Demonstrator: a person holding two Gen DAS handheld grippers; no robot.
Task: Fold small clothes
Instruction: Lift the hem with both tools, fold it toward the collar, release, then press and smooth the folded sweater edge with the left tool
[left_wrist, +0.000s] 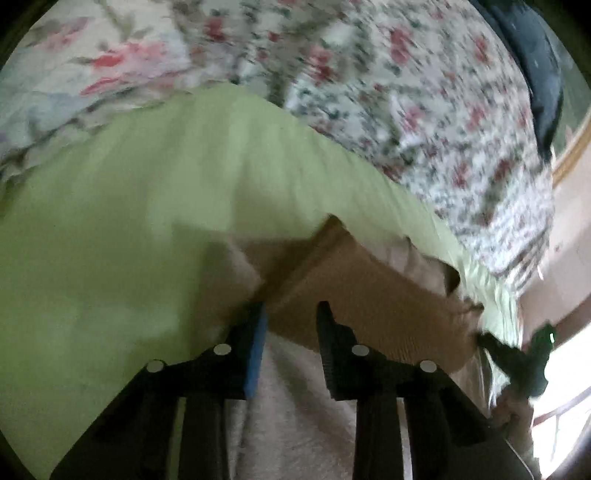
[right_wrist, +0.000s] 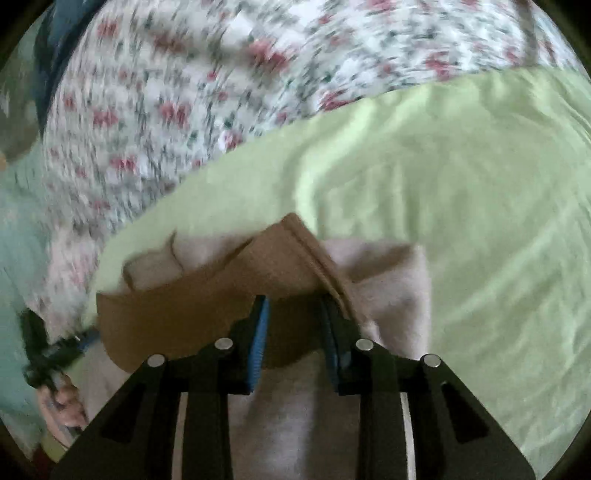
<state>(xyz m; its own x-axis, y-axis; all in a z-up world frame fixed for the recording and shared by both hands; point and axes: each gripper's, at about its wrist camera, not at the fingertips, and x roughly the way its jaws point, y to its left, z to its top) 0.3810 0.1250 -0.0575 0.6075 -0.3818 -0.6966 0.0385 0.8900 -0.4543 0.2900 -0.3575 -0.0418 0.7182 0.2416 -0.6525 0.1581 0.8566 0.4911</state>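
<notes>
left wrist view: the left gripper (left_wrist: 291, 325) reaches forward over a small garment (left_wrist: 369, 295) with a tan outer side and a pale pinkish side beneath. its jaws stand spread, with the tan fabric's lower edge lying in the gap between them; blur hides whether either finger touches the cloth. the garment rests on a light green sheet (left_wrist: 129, 221) that covers the near part of the bed, and beyond the sheet lies a floral bedspread (left_wrist: 406, 92) with red and green print. at the far right edge the right gripper (left_wrist: 517, 354) meets the garment's far end, a bit of hand behind it. a dark blue item (left_wrist: 535, 66) sits at the top right corner, too blurred to identify.

right wrist view: the right gripper (right_wrist: 295, 321) has its jaws parted, and a tan fold of the garment (right_wrist: 207, 306) sits between them; the right finger presses against a raised tan ridge, but a firm pinch cannot be told. pale pinkish fabric spreads below and to the right. the green sheet (right_wrist: 461, 203) fills the right side, the floral bedspread (right_wrist: 166, 92) the upper left. at the left edge the left gripper (right_wrist: 48, 354) shows, blurred, with fingers of a hand (right_wrist: 62, 406) under it.
</notes>
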